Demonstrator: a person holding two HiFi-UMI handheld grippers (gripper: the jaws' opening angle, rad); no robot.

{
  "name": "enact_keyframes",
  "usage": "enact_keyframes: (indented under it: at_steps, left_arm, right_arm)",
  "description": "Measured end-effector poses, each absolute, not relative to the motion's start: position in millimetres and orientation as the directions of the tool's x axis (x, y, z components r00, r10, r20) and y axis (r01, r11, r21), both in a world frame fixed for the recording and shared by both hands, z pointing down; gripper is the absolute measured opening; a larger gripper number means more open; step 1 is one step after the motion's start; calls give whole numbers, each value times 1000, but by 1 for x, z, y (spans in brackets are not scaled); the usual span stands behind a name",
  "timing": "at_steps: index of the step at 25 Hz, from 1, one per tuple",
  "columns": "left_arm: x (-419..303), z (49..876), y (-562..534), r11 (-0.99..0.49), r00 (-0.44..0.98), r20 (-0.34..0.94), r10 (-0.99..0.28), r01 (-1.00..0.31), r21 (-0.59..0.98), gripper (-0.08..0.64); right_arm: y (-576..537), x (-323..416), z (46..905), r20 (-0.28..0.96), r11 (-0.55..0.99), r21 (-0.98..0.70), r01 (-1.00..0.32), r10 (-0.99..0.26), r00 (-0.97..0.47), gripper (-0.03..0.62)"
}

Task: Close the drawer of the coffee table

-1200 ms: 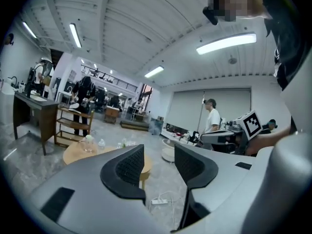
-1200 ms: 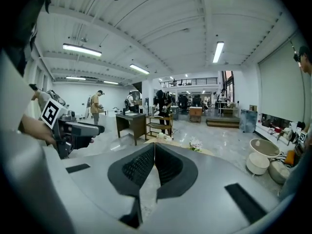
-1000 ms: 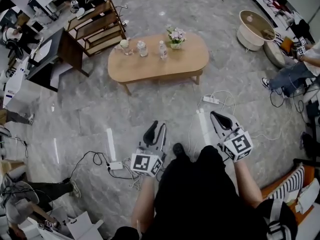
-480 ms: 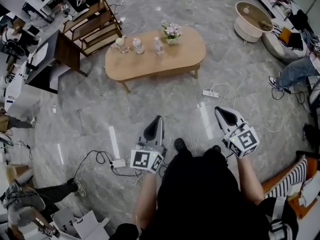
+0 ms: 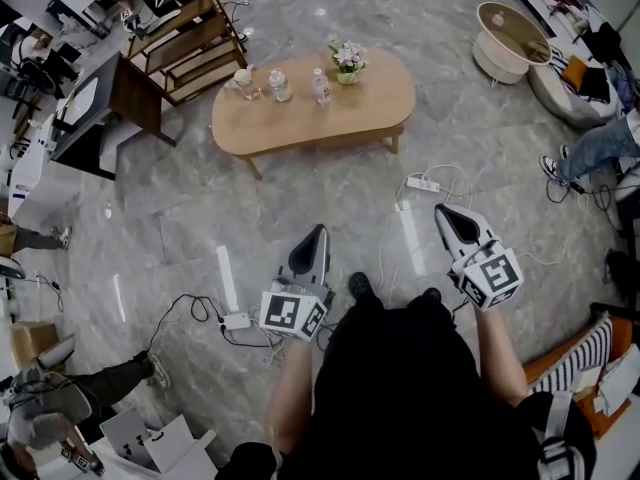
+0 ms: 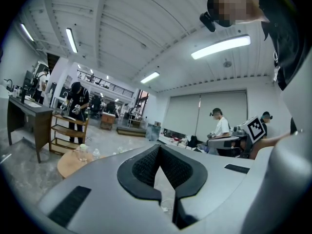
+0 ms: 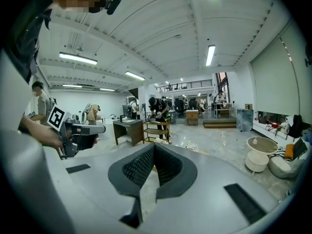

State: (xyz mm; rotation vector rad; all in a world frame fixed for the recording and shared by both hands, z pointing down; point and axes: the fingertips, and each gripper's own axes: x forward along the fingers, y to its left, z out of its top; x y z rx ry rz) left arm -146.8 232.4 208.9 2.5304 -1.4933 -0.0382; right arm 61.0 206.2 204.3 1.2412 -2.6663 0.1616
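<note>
Both shut, nothing held: left gripper (image 5: 316, 234) lower centre, right gripper (image 5: 446, 213) lower right. Target coffee table (image 5: 330, 118) upper centre, well apart. No drawer visible from here. Guess: rigid wood, light slide. Push drawer front flat with closed jaws.

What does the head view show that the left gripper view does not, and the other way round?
Only the head view: the flowers on the coffee table and the power strip on the floor. Only the left gripper view: the ceiling lights. Both: the coffee table, its bottles, the wooden shelf, and the left gripper, fingers shut.
</note>
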Motion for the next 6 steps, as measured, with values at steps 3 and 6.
enact_keyframes:
  at_steps: [3,6]
  left_arm:
    - [-149,212,232,-473,491,79,-867,-863,178,14]
    - [-152,213,229,-479,497,75,-865,-860,175,14]
  right_arm:
    - [205,60,207,227,641,-11,-767,-745,-627,12]
    - [202,58,209,232,636,-11,-771,-749,-621,12]
